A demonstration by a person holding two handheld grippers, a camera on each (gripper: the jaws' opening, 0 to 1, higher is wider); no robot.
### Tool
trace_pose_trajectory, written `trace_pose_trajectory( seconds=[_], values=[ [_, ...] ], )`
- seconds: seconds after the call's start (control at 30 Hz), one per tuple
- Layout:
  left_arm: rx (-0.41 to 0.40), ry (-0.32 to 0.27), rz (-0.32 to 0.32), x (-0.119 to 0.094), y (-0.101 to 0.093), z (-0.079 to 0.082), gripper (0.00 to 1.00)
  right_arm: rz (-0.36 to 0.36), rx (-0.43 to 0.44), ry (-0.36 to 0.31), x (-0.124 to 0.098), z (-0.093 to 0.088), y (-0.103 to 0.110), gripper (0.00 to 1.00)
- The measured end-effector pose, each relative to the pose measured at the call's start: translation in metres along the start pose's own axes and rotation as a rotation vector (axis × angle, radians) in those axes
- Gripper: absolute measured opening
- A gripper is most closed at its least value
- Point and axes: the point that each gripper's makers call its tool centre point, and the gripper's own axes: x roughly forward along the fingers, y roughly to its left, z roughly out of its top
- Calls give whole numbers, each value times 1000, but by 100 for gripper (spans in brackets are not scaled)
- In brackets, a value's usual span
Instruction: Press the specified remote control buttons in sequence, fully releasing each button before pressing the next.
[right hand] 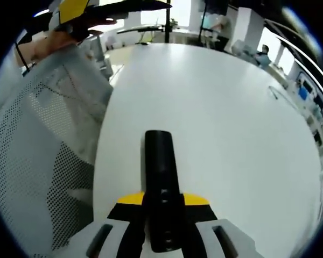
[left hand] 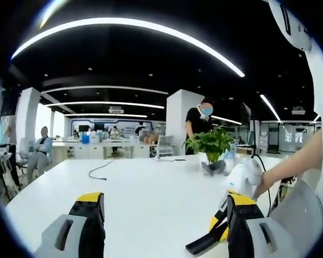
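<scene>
In the right gripper view, the black remote control (right hand: 161,188) sits dead centre at the bottom of the frame, pinched between the yellow-and-black jaws of the right gripper (right hand: 162,207), its long body running up toward the middle of the picture over the white table (right hand: 231,134). The jaws are closed in on its sides, and the remote's far end pokes out well past them. On the left of that frame there's a grey mesh chair back (right hand: 37,161), and at the upper left the other gripper shows with a hand (right hand: 70,35) around it (yellow patch, dark jaw pointing right).

Over to the left gripper view: the left gripper (left hand: 164,215) has its two jaws rising at lower left and lower right of the frame, spread wide with nothing between them but bare white table (left hand: 145,199). At the lower right, just inside the right jaw, the other gripper's yellow-and-black tip comes in with a black shape at its end, with a hand (left hand: 261,185) and forearm reaching in from the right edge. A potted green plant (left hand: 211,145) stands on the table right of centre, a thin cable (left hand: 99,169) lies left of centre, and a standing person in black (left hand: 198,123) is behind the plant. A seated person (left hand: 40,153) is at far left.
</scene>
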Motion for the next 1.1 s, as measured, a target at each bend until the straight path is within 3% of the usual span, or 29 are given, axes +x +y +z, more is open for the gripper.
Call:
trace_pose_trajectory(
  seconds=[0.57, 1.1],
  values=[
    [-6, 7, -2, 0, 0, -1, 98, 3, -4, -18, 1, 2, -24, 21],
    [17, 52, -6, 3, -2, -9, 97, 29, -35, -3, 1, 1, -39, 21]
  ],
)
